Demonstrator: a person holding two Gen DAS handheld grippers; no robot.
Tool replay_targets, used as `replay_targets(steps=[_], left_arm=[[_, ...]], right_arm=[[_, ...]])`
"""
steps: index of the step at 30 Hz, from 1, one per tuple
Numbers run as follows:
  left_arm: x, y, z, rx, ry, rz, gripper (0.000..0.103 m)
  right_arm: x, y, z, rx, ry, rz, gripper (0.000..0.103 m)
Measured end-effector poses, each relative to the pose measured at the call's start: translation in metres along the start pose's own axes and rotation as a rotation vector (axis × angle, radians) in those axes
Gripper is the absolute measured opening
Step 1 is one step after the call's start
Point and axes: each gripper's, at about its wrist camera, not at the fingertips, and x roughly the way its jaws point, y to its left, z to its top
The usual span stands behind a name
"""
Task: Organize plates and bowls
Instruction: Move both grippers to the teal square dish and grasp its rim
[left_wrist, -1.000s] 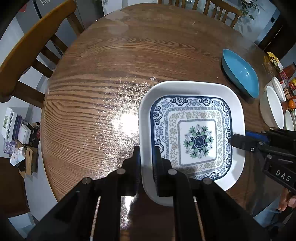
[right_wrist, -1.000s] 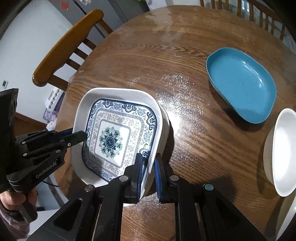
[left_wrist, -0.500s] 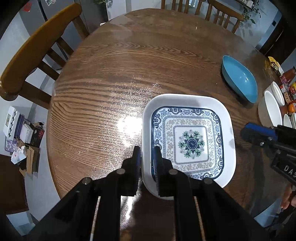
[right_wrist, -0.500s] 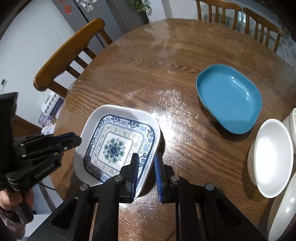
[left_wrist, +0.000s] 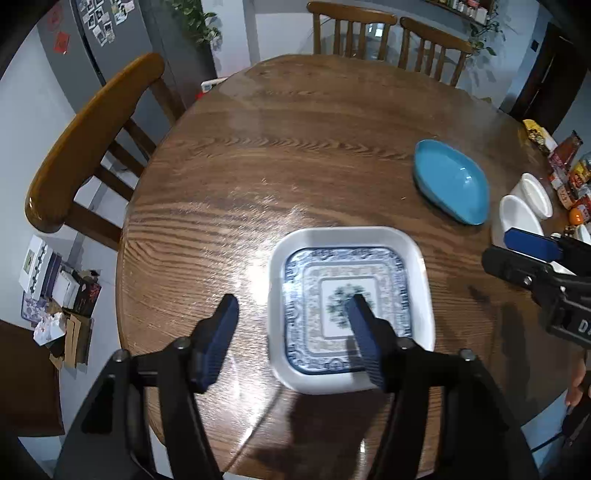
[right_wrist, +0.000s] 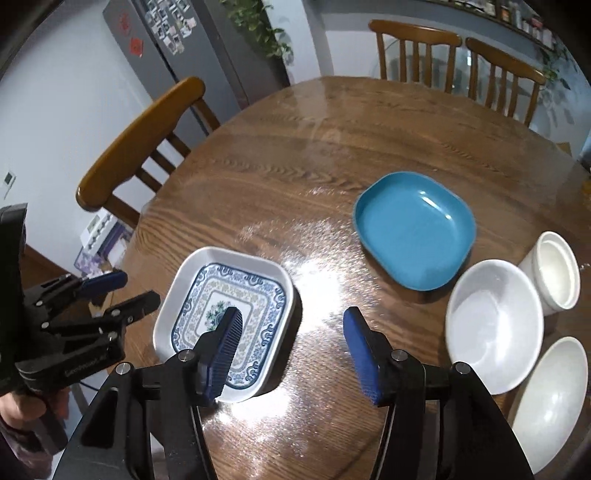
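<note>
Both your grippers spread wide, holding nothing. Patterned plate (left_wrist: 349, 258) flat on table (left_wrist: 229, 177), beneath left gripper (left_wrist: 293, 317); left of right gripper (right_wrist: 291, 326). Rigid, glazed, slippery, breakable: pinch raised rim.

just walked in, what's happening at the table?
A person with a handheld gripper in each hand is sorting dishes on a round wooden table. The patterned square plate lies flat near the table's edge, and both the left gripper and the right gripper are open above it, holding nothing. Off to the right sit a blue dish, two white bowls and a white cup, all apart from one another and not stacked yet.
</note>
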Motion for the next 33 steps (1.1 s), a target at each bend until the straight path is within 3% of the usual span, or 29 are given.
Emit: replay_targets(steps=[9,14,25,33], left_arm=[[-0.028,-0.034,0.013,0.019,-0.036,-0.095,0.068],[-0.028,-0.059,0.027,0.024,-0.051,-0.113,0.068],[0.013,-0.089,0.062,-0.048,0.005,-0.101,0.068],[0.053,-0.108,0.084,-0.084,0.053,-0.035,0.068]], right_arm=[[-0.030,-0.034,0.002,0.044,-0.057,-0.023,0.058],[-0.041,-0.056,0.009,0.069,-0.072,-0.061,0.058],[-0.033,-0.103,0.034,0.109,-0.051,-0.123,0.058],[-0.006,-0.132,0.061,0.123,-0.002,-0.123,0.058]])
